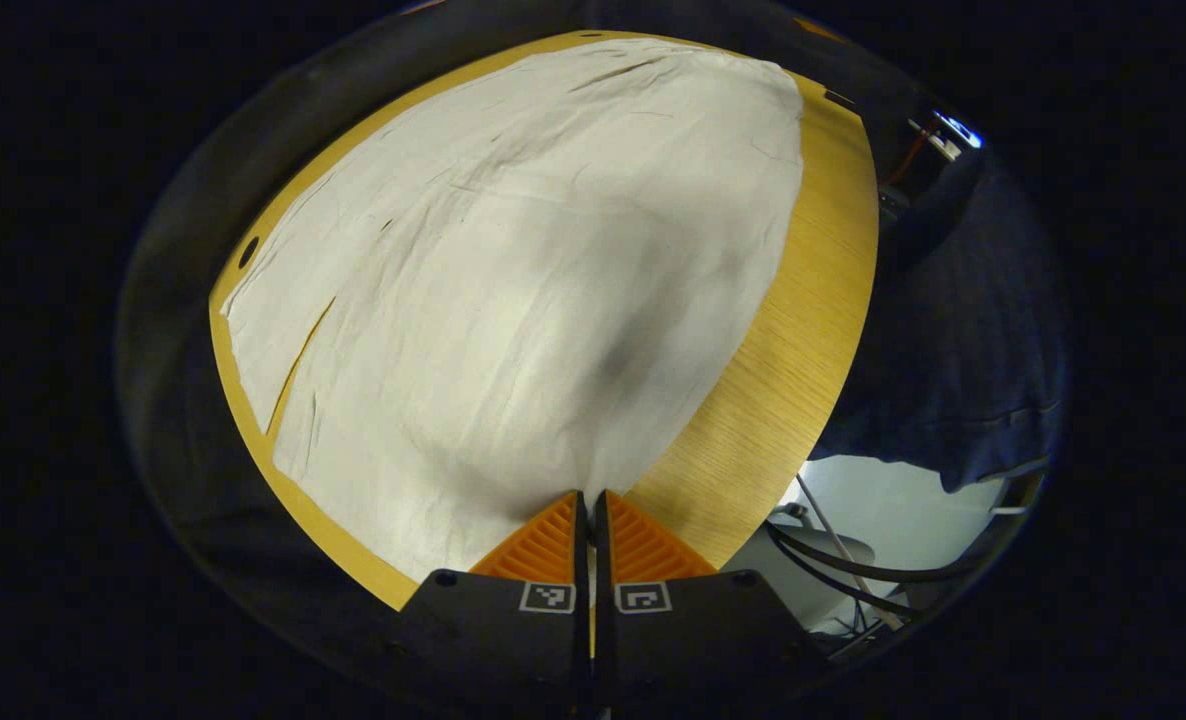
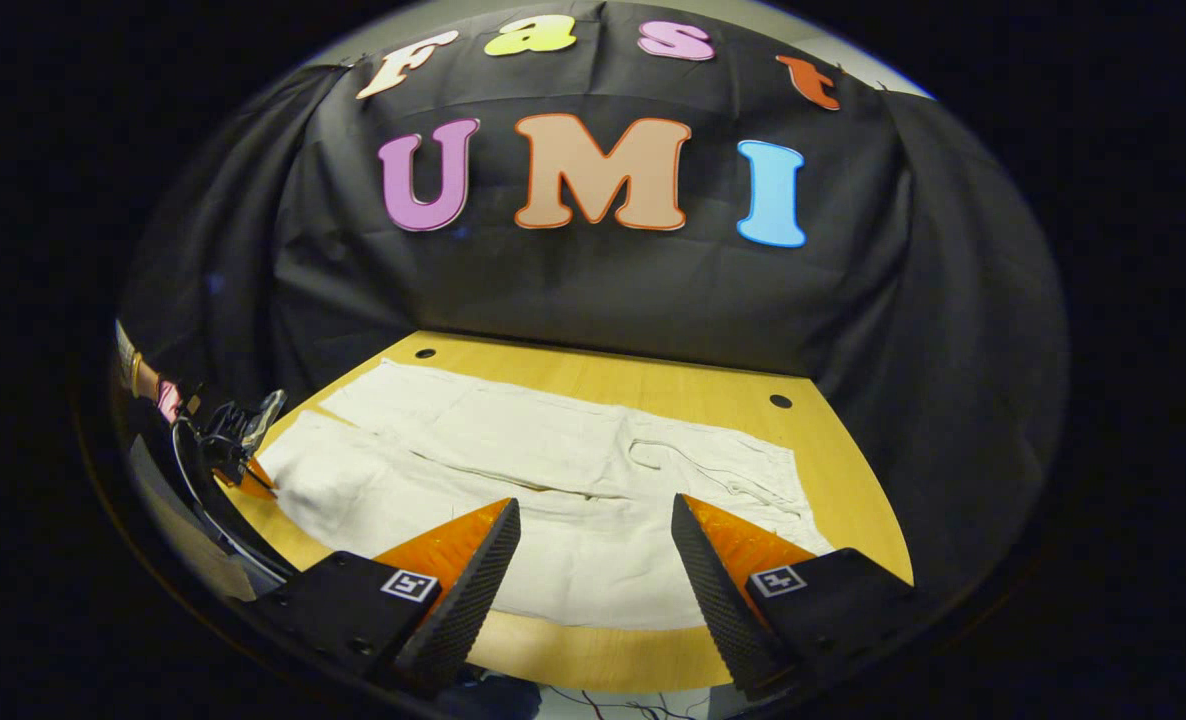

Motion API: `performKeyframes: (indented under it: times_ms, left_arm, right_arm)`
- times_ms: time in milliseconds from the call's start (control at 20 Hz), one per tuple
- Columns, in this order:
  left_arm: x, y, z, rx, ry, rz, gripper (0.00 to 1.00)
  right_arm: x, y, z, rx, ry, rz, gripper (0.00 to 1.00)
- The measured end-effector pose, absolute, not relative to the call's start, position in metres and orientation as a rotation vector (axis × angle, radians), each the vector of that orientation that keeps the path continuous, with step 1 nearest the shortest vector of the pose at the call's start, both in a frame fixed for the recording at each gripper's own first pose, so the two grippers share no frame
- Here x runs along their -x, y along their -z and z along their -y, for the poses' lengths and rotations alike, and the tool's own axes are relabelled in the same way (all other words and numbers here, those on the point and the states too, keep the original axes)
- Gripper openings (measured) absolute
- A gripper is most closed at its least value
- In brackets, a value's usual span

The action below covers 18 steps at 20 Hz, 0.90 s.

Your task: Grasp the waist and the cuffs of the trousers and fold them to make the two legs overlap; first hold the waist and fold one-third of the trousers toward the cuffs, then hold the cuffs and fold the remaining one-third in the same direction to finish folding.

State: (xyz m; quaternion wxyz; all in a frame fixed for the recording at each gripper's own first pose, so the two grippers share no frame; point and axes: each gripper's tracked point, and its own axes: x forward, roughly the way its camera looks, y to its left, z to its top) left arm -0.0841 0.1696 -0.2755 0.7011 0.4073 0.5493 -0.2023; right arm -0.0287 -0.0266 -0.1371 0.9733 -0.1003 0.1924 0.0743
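Table (image 2: 593, 372): we are working over its wooden top.
Trousers (image 2: 553, 470): we are seeing them lying flat, legs side by side (not yet overlapped).
Left gripper (image 1: 590, 497): fingers together at the cloth's near edge; whether they are pinching fabric, we cannot tell.
Right gripper (image 2: 593, 520): fingers apart, hovering above the near edge; we are judging it should bite both layers.
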Motion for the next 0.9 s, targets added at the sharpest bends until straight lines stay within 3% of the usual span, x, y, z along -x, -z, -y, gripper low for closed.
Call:
performKeyframes:
  times_ms: [700,900]
  left_arm:
    - [0.081,0.277,-0.172,-0.868,0.371,-1.283,0.0]
    - [0.082,0.278,-0.173,-0.877,0.349,-1.321,0.0]
  right_arm:
    - [0.046,0.3,0.102,0.689,-0.583,-0.891,0.96]
    - [0.043,0.323,0.12,0.759,-0.657,-1.009,0.96]
